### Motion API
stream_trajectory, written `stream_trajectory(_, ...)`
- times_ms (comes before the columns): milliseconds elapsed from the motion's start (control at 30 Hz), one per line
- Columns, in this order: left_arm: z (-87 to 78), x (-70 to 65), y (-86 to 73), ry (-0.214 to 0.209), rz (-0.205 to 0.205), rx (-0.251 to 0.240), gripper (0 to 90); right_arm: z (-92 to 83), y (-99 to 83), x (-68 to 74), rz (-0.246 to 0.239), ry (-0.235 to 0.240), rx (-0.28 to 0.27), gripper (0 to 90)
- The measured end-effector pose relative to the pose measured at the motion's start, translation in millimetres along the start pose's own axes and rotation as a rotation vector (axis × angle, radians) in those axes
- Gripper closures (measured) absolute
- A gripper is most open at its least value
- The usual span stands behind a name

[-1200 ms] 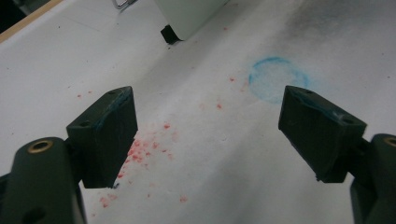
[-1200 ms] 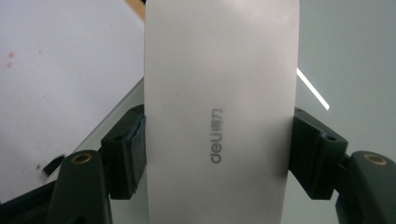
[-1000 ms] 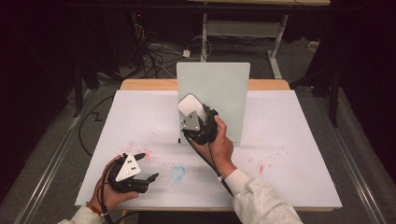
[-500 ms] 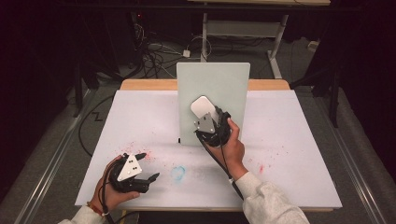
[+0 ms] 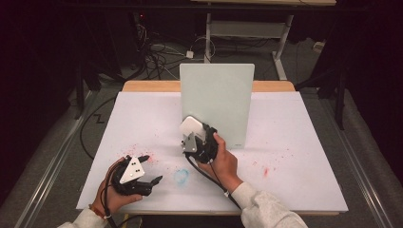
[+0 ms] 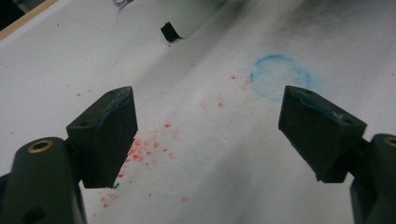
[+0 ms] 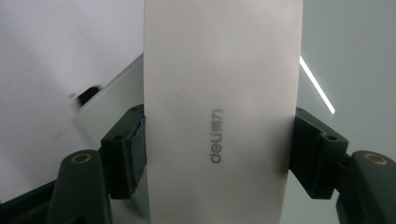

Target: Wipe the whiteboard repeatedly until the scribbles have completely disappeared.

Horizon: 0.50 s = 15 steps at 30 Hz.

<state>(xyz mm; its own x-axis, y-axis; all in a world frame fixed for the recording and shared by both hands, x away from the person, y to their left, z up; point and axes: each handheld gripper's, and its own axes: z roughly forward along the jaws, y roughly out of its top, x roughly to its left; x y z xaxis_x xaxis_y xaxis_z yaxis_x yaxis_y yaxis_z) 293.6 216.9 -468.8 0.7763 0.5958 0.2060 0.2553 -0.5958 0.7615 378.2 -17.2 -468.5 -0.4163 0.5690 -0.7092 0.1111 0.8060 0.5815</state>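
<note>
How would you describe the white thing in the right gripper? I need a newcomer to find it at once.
Start at the upright pale green board standing mid-table. Just in front of its lower left part, the right gripper is shut on a flat white eraser block. Unlike the board and the stained white table sheet, it bears grey "deli" lettering.

The white eraser (image 7: 222, 116) runs past the top and bottom edges of the right gripper view; the upright board's (image 5: 217, 104) lower left portion is hidden behind it.

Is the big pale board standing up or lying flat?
Standing up: the board rises from the table on its bottom edge.
</note>
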Motion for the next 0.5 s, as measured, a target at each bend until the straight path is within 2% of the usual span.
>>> stream_trajectory(100,-1.3,-0.5,-0.6,-0.006,0.005,-0.002,19.0,2.4,-6.0,13.8,-0.05,0.017,0.025,30.6)
stream_trajectory(267,-2.9,-0.2,-1.6,-0.001,0.002,-0.003,19.0,2.1,-10.2,14.0,-0.064,0.035,0.031,30.6)
stream_trajectory(400,-3.8,0.9,-2.6,0.001,-0.003,-0.004,19.0,0.2,-10.7,4.2,-0.03,0.076,0.043,30.7)
stream_trajectory(500,-3.4,1.9,-3.1,0.002,-0.008,-0.002,19.0,-5.1,-13.7,-10.9,0.025,0.088,0.014,30.7)
